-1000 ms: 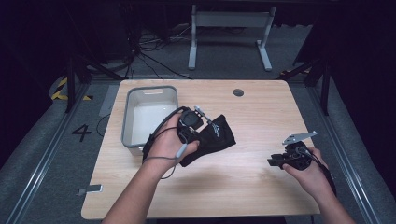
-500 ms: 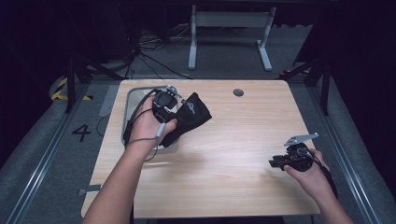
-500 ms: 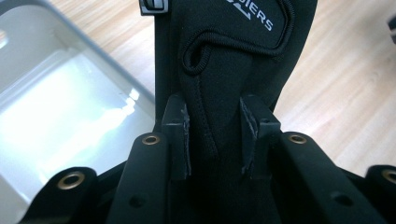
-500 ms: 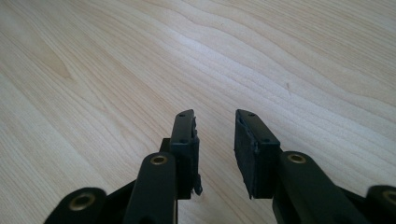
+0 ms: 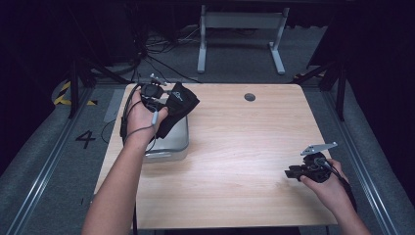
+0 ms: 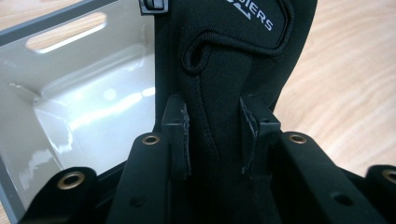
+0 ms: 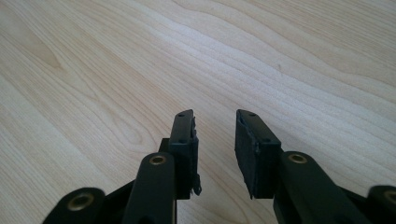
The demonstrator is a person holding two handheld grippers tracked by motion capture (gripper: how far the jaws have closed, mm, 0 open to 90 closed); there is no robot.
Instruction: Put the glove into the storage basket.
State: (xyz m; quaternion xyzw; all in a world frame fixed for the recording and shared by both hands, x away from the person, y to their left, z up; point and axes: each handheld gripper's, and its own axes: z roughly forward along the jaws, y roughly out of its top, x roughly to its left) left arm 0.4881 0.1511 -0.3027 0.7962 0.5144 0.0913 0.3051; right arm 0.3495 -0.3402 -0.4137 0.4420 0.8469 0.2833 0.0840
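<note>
1. Black fabric pouch (image 6: 233, 88): soft neoprene-like material with a corded, stitched seam curling across its face and white lettering near its upper edge; only part of the lettering is readable.
2. Position: in the high view the pouch (image 5: 178, 105) hangs off the worktop (image 5: 244, 161) surface, above the far end of the grey metal tray (image 5: 169, 147) at the worktop's left side.
3. Left tongs (image 6: 215, 135): clenched on the pouch. Both pads press into the fabric, which bulges between them and extends upward past the tips.
4. Tray, seen from the left gripper view (image 6: 70, 107): pale glossy interior with a slotted handle cut in its end wall; it lies beside and below the pouch.
5. Right tongs (image 7: 215, 149): released, jaws standing apart with bare wood grain between them, nothing held. In the high view they (image 5: 293, 172) sit low over the worktop's near right corner, well apart from the pouch.
</note>
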